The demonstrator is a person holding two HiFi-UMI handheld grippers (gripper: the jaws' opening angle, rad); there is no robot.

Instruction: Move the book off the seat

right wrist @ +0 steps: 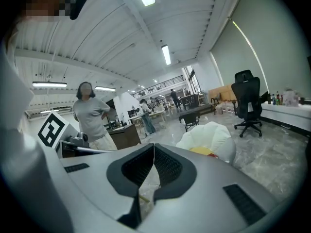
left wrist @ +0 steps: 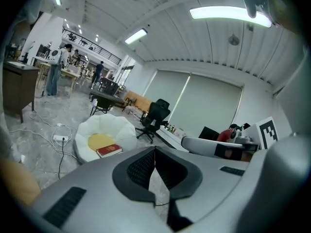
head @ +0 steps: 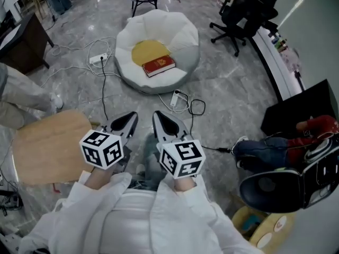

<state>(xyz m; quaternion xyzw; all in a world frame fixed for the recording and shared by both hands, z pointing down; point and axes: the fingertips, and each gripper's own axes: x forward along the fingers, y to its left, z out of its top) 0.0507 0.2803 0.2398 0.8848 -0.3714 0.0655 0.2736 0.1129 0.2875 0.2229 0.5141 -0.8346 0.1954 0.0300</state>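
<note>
- One red book [head: 159,65] lies on the one white seat [head: 180,33], upper centre of head view, partly on its yellow cushion [head: 144,51].
- Two tools, lower centre: left tool [head: 127,121], right tool [head: 165,123]. Jaws of both closed, gripping nothing.
- Only right gripper view shows a standing person [right wrist: 91,115], left of frame.

1 book [head: 159,65], 1 seat [head: 183,33], 2 grippers: L gripper [head: 132,116], R gripper [head: 157,115].
</note>
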